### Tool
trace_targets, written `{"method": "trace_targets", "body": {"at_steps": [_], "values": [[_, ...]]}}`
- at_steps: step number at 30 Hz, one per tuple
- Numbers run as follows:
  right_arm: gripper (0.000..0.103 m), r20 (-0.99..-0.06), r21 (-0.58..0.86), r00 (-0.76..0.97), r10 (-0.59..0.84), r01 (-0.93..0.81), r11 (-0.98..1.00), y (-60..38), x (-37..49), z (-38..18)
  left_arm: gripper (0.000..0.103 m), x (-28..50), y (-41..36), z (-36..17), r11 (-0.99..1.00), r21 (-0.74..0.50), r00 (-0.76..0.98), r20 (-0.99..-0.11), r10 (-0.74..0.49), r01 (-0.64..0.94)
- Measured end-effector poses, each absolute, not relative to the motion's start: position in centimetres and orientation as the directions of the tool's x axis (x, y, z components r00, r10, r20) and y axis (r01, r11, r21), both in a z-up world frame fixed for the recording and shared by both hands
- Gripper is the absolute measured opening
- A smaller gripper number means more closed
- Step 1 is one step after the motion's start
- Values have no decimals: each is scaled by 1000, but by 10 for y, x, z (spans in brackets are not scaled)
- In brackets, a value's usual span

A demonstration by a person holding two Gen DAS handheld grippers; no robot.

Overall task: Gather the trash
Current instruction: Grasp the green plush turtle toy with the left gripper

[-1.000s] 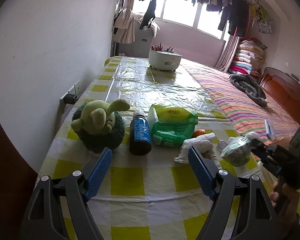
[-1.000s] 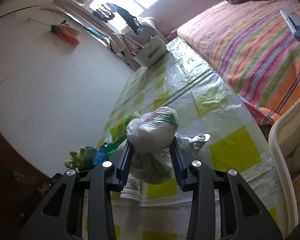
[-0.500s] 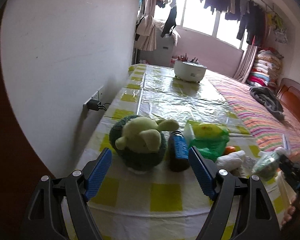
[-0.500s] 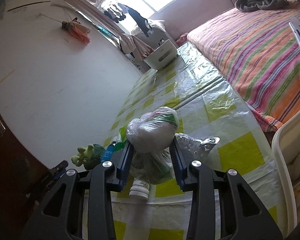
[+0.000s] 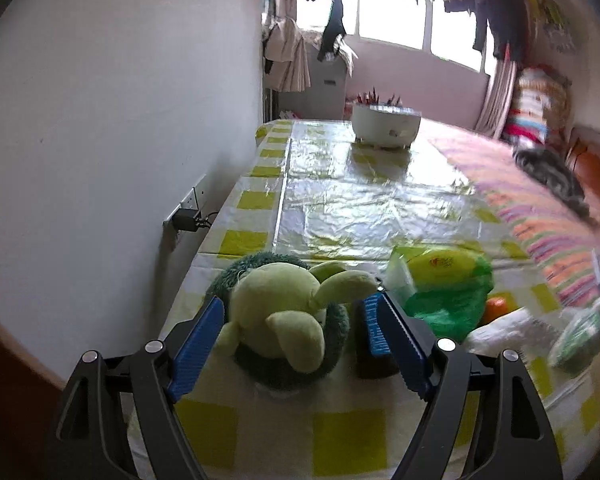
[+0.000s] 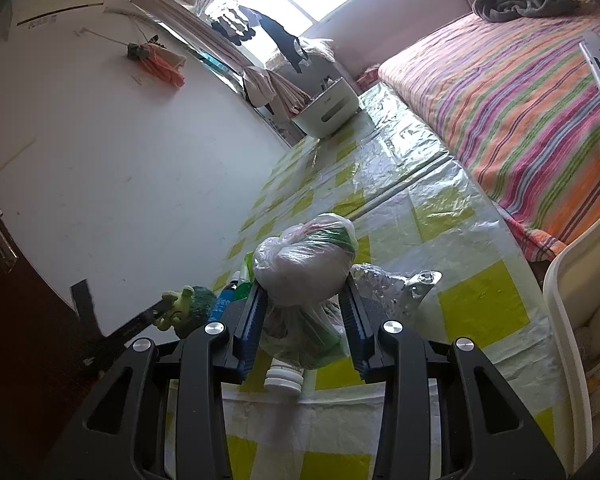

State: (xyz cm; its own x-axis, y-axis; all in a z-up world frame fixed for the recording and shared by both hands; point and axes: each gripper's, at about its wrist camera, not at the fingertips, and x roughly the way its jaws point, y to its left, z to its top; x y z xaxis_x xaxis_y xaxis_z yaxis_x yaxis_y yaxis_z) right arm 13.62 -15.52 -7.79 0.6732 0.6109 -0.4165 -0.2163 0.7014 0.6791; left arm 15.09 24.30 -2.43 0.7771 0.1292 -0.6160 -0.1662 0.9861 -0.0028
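Note:
My right gripper [image 6: 303,306] is shut on a knotted clear plastic trash bag [image 6: 305,268] and holds it above the yellow-checked table [image 6: 480,304]. The bag also shows blurred at the right edge of the left wrist view [image 5: 576,340]. My left gripper [image 5: 294,326] is open, its blue pads on either side of a green plush toy [image 5: 284,320] without touching it. Beside the toy lie a dark blue bottle [image 5: 370,344], a green plastic bag [image 5: 444,288], an orange object [image 5: 498,306] and white crumpled wrap [image 5: 508,334].
A crumpled foil piece [image 6: 396,288] and a white-capped bottle [image 6: 284,376] lie under the right gripper. A white tub [image 5: 386,124] stands at the table's far end. A striped bed [image 6: 520,108] runs along the right; a cream bin rim [image 6: 568,320] is at right. A wall socket with plug [image 5: 188,216] is on the left.
My left gripper moved left and closer, from facing the bottle and bags to straddling the plush toy. The right gripper kept hold of the bag and rose slightly.

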Motion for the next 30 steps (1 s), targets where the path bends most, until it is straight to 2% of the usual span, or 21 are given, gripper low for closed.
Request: {"method": "trace_targets", "body": {"at_steps": [3,8,9,10,16,21,30], "values": [[35,-419,678,670,612,-217,702,-156,136,-79,76,165,242,-34,985,58,742,-651,160,-161],[35,-425,680,661,618,-217,700,-153,139,-81,76,179,252,-43,984,32,730,-666,152,-176],[35,-427,681,659,620,-218,699,-152,139,-82,69,179,255,-43,983,5,735,-663,142,-185],[35,-429,681,656,621,-217,700,-151,140,-83,55,180,257,-43,980,-2,736,-661,148,-199],[35,-429,680,655,622,-218,700,-149,142,-83,48,179,253,-43,980,41,735,-655,175,-196],[35,-418,674,671,613,-223,704,-156,138,-79,46,172,242,-39,984,41,747,-646,159,-174],[35,-405,660,702,586,-218,719,-171,129,-71,47,153,211,-9,992,16,810,-575,113,-127]]}}
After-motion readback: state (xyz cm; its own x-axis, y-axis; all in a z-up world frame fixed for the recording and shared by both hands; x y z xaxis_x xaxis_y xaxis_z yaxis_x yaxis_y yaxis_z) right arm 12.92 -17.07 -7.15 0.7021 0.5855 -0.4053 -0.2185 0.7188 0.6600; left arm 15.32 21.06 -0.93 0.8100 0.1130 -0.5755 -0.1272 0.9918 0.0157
